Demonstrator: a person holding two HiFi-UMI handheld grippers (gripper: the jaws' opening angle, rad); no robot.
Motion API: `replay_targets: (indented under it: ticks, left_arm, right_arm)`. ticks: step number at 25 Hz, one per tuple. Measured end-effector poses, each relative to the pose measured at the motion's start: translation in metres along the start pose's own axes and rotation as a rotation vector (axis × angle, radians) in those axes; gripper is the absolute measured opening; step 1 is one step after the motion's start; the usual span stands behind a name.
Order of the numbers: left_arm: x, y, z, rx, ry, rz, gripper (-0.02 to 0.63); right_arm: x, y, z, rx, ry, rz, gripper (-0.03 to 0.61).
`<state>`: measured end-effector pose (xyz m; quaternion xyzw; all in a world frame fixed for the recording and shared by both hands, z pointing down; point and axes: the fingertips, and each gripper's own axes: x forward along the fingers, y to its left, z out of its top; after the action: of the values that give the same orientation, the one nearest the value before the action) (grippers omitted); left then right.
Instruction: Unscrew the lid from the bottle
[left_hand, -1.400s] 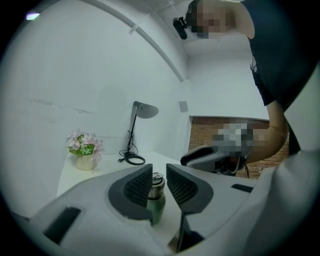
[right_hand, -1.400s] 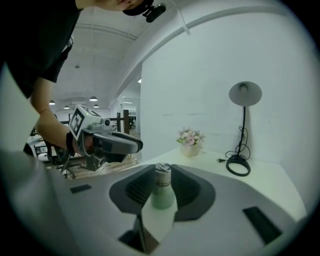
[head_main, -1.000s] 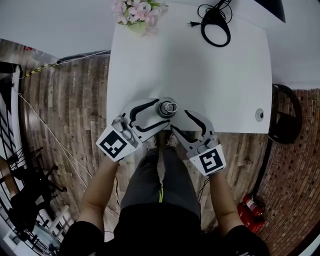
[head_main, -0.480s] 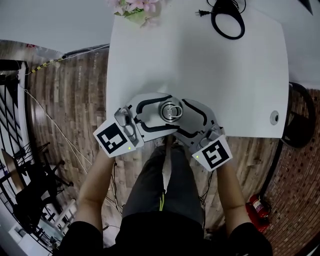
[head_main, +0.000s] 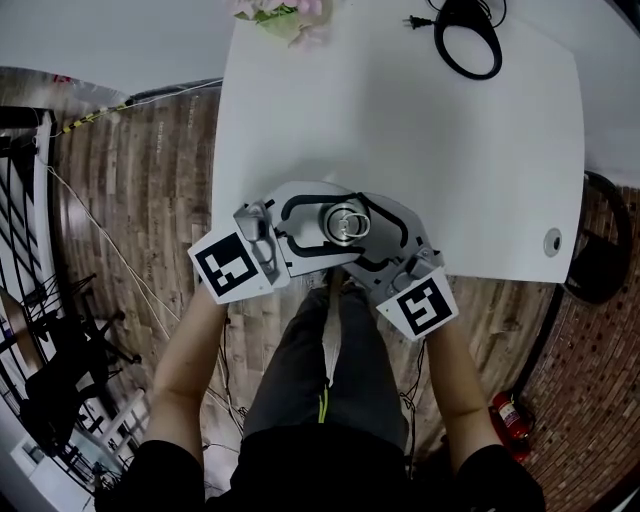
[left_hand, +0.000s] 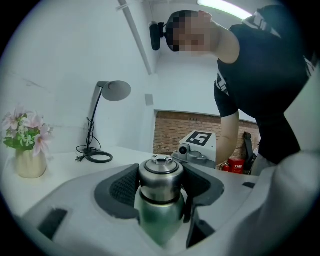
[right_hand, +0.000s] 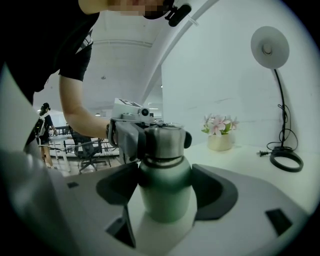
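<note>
A green steel bottle with a silver lid stands upright near the front edge of the white table. My left gripper comes in from the left at lid height. Its jaws have just been closing, and the dark pads lie against both sides of the lid. My right gripper reaches in from the front right, lower down. Its jaws have just opened wide and stand on either side of the green body, which sits between the pads.
A vase of pink flowers stands at the table's far left. A desk lamp with its round base and cable stands at the far right. A small round grommet sits near the right front corner. Brick-patterned floor lies below the edge.
Both grippers have closed in on the bottle. The right gripper, which hung apart at the bottle's lower right, now straddles it. The left gripper has slid further round the lid.
</note>
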<state>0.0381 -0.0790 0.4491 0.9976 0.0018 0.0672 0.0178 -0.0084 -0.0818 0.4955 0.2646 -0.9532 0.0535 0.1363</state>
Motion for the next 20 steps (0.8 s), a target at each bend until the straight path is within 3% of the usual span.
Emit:
replay_targets:
  ticks: [6,10,13,20]
  left_arm:
    - [0.001,0.002,-0.002,-0.04,-0.008,0.103,0.276]
    - [-0.002,0.006,-0.005,-0.079,0.014,0.217,0.276]
    - [-0.003,0.008,-0.009,-0.075,0.052,0.369,0.276]
    - [-0.011,0.015,-0.011,-0.138,-0.008,0.755,0.27]
  right_arm:
    - [-0.002,0.0,-0.003,0.01,0.009,-0.009,0.314]
    - [0.0,0.0,-0.002,0.013,0.011,-0.019,0.314]
    - [-0.001,0.0,-0.003,0.016,0.002,-0.033,0.314]
    - [-0.001,0.0,-0.003,0.034,-0.006,-0.055,0.314]
